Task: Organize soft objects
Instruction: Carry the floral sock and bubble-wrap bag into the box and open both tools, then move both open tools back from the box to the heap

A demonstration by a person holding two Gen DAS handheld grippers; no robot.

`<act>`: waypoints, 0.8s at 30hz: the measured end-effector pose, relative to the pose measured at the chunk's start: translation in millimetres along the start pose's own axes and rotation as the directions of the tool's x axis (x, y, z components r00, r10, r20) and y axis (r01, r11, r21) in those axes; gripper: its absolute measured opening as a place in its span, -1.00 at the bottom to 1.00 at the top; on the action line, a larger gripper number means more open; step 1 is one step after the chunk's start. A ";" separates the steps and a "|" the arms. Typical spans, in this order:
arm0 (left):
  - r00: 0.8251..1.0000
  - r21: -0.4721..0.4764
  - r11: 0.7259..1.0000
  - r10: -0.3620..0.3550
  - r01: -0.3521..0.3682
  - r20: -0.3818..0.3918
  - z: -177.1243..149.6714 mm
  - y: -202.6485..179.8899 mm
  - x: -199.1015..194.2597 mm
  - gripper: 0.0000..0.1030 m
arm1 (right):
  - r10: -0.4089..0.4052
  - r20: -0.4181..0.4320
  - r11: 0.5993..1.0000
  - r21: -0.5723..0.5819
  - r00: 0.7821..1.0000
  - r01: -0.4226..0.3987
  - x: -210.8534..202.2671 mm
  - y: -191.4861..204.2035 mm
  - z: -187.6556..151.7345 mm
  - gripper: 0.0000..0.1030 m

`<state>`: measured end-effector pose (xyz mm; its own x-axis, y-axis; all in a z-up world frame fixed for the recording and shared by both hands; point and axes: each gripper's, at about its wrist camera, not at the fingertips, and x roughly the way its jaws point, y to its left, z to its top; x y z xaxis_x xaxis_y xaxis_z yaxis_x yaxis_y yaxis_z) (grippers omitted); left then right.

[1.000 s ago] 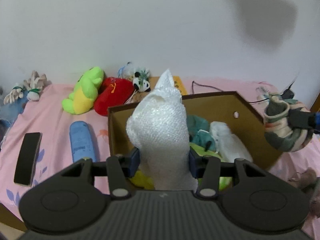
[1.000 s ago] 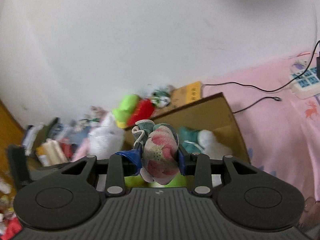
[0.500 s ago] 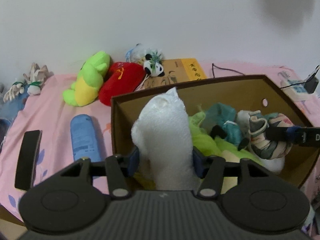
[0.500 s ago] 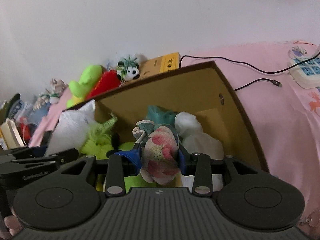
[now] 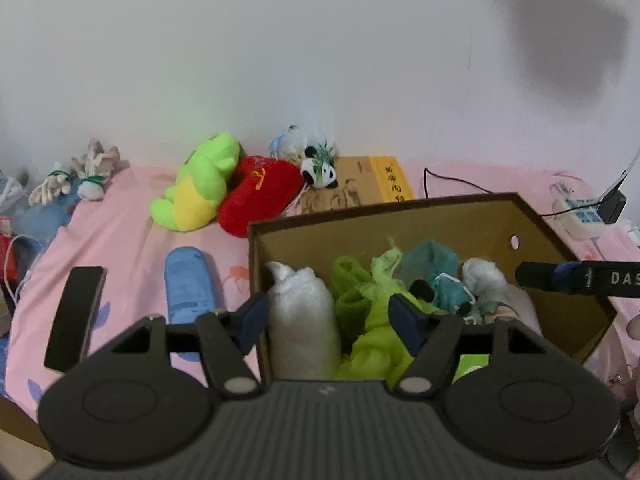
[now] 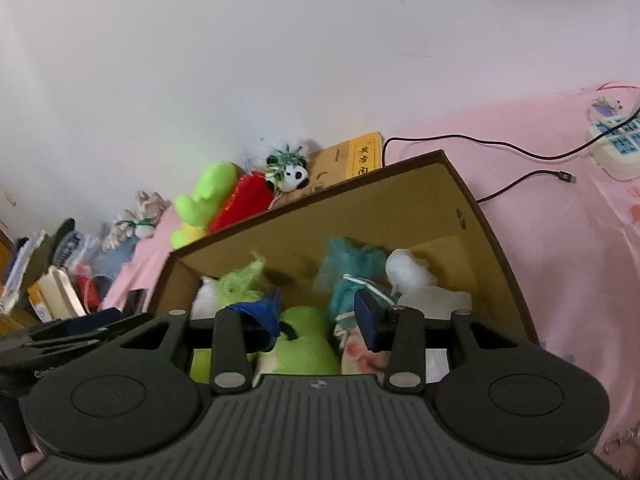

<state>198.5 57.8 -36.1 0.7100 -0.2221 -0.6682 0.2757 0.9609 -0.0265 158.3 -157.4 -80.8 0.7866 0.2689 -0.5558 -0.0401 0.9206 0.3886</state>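
Observation:
A brown cardboard box [image 5: 472,220] on the pink bed holds soft things. My left gripper [image 5: 330,318] is open over its left side; the white fluffy sock [image 5: 302,324] stands loose inside the box between the fingers. My right gripper [image 6: 316,316] is open over the box [image 6: 360,208]; the floral striped sock [image 6: 360,354] lies in the box under its right finger. Green cloth [image 5: 372,304], teal cloth [image 6: 352,268] and a white soft toy [image 6: 412,276] are also inside. The right gripper's finger [image 5: 576,278] shows in the left wrist view.
Behind the box lie a green plush [image 5: 200,192], a red plush [image 5: 256,192], a small panda [image 5: 320,168] and a yellow book [image 5: 372,188]. A blue tube [image 5: 188,284] and a black phone [image 5: 74,316] lie left. A power strip [image 6: 616,148] and cables are right.
Both grippers moved down over the box and opened. The white sock and the floral sock were let go and now rest inside the box.

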 end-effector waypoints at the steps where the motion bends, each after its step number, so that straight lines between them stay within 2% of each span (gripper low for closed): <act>1: 1.000 -0.006 1.000 0.000 0.000 0.004 -0.2 -0.7 -5.7 0.38 | 0.009 0.013 1.000 0.006 1.000 -0.009 -7.0 0.8 -2.0 -0.52; 9: 0.999 0.005 1.000 0.020 -0.020 0.032 -8.6 -14.5 -42.4 0.38 | -0.011 0.088 0.999 -0.037 0.996 0.014 -45.0 16.2 -21.9 -0.52; 14: 0.999 0.014 0.999 0.038 -0.039 0.033 -19.5 -25.0 -60.5 0.38 | 0.029 0.098 0.999 -0.017 0.995 -0.027 -61.3 16.6 -33.1 -0.52; 24: 0.998 0.008 0.998 0.063 -0.064 0.014 -39.3 -42.1 -86.7 0.40 | 0.088 0.087 0.995 -0.060 0.992 -0.083 -92.8 19.6 -57.3 -0.52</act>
<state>99.8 43.2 -6.2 0.7352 -0.1630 -0.6579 0.2349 0.9718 0.0218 49.2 -148.1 -63.8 0.8309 0.3230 -0.4531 -0.1422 0.9105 0.3883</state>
